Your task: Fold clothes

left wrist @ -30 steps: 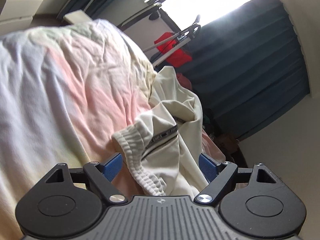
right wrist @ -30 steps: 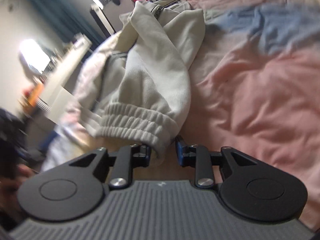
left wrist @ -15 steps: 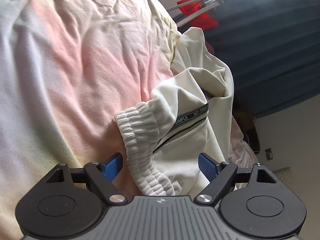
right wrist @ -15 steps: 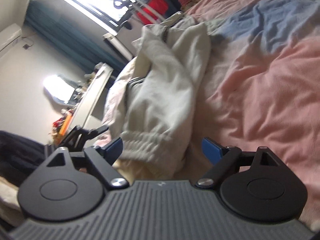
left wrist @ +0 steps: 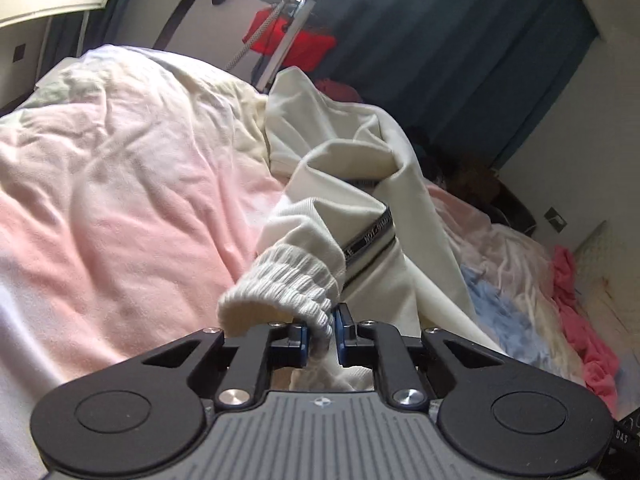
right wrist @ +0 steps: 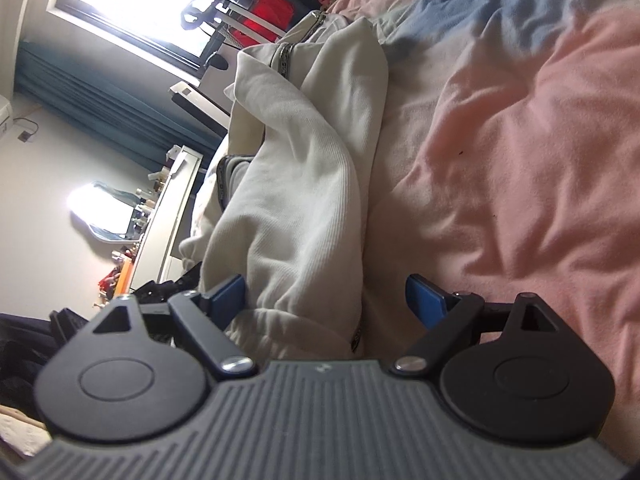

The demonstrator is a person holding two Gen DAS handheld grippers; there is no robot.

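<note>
A cream zip-up jacket [left wrist: 360, 160] lies crumpled on the pink bed cover [left wrist: 120, 200]. In the left wrist view my left gripper [left wrist: 321, 334] is shut on the rim of the jacket's ribbed cuff [left wrist: 280, 284], which stands up off the cover. A lettered zipper tape [left wrist: 370, 232] runs behind the cuff. In the right wrist view my right gripper [right wrist: 326, 296] is open wide at the near end of the jacket [right wrist: 304, 152]. Its cloth lies between the fingers and against the left pad [right wrist: 228, 294]; the right pad stands clear over the cover [right wrist: 520, 160].
A red bag on a metal stand [left wrist: 296, 40] and dark blue curtains [left wrist: 460, 60] are beyond the bed. Pink cloth [left wrist: 580, 320] lies at the bed's right edge. A white cluttered shelf [right wrist: 168, 208] and dark clothes [right wrist: 24, 344] are at the left.
My left gripper slid up to the ribbed cuff and shut on it, lifting it. My right gripper let go of the other cuff, opened wide and rolled.
</note>
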